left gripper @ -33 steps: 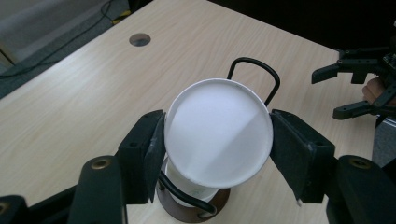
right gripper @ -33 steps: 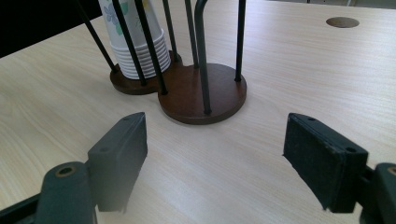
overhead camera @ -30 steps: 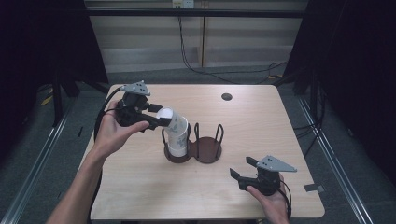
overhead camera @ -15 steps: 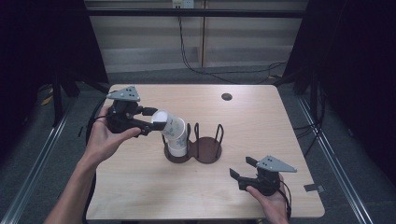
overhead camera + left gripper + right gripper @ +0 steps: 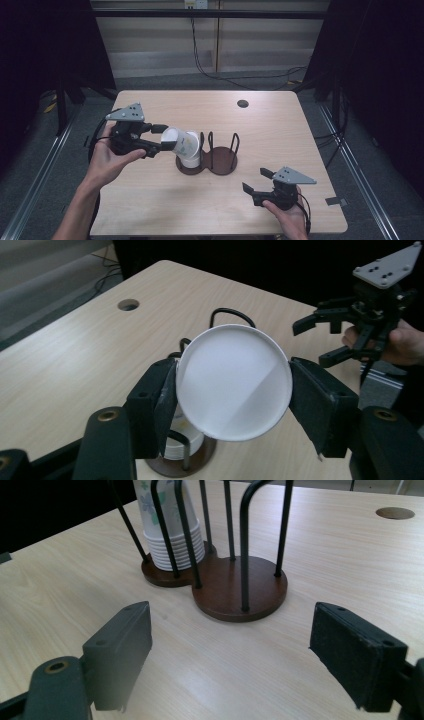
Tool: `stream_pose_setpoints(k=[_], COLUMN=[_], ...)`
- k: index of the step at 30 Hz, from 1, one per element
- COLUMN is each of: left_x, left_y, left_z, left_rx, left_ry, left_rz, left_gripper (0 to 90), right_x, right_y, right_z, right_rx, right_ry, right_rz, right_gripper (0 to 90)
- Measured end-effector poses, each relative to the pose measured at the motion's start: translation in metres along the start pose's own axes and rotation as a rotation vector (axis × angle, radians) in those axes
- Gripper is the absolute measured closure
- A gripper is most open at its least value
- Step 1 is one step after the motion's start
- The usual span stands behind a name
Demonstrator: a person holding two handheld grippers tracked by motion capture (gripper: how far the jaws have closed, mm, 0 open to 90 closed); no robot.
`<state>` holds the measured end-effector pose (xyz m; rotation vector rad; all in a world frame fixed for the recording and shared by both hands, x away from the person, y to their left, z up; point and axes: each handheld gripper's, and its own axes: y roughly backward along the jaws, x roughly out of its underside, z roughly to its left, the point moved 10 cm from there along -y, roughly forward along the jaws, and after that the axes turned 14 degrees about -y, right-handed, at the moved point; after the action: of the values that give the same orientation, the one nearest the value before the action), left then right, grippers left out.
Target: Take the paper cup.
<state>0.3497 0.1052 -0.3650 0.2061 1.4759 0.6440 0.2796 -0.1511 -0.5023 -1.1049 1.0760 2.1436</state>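
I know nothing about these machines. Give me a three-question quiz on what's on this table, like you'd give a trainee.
1. True or false: the left gripper is shut on a paper cup.
2. What fills one ring of the cup holder? A) a stack of cups B) a bottle C) spoons
3. What is between the jaws of the right gripper?

Key: 1 true. 2 A. 3 Nothing; they stand open above the table.
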Motion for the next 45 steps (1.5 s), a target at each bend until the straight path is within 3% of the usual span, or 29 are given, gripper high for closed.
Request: stream_pose_setpoints(k=[8, 19, 26, 28, 30, 45], left_x=[0.008, 0.022, 0.029, 0.031, 0.035, 0.038], left_y=[-0.006, -0.019, -0.031, -0.035, -0.039, -0.046], left_z=[-0.014, -0.031, -0.034, -0.038, -0.04, -0.058], left_rx=[0.029, 0.076, 0.102, 0.134, 0.129, 0.18], left_ry=[-0.017, -0.008, 0.013, 0.028, 0.019, 0.007], left_rz=[0.004, -0.004, -0.004, -0.021, 0.008, -0.025], left_gripper=[37.6, 37.6, 37.5, 37.5, 37.5, 37.5], right_x=[-0.007, -0.028, -0.039, -0.038, -0.037, -0.028], right_y=[-0.002, -0.015, -0.026, -0.029, -0.031, -0.034], right_z=[0.02, 0.057, 0.078, 0.081, 0.085, 0.093], right_rx=[-0.066, -0.162, -0.226, -0.242, -0.262, -0.335], right_ry=[0.044, 0.12, 0.139, 0.134, 0.135, 0.159], right_rz=[0.007, 0.018, -0.008, -0.009, -0.02, -0.014], right_gripper=[14.7, 14.3, 14.1, 13.7, 13.9, 14.9])
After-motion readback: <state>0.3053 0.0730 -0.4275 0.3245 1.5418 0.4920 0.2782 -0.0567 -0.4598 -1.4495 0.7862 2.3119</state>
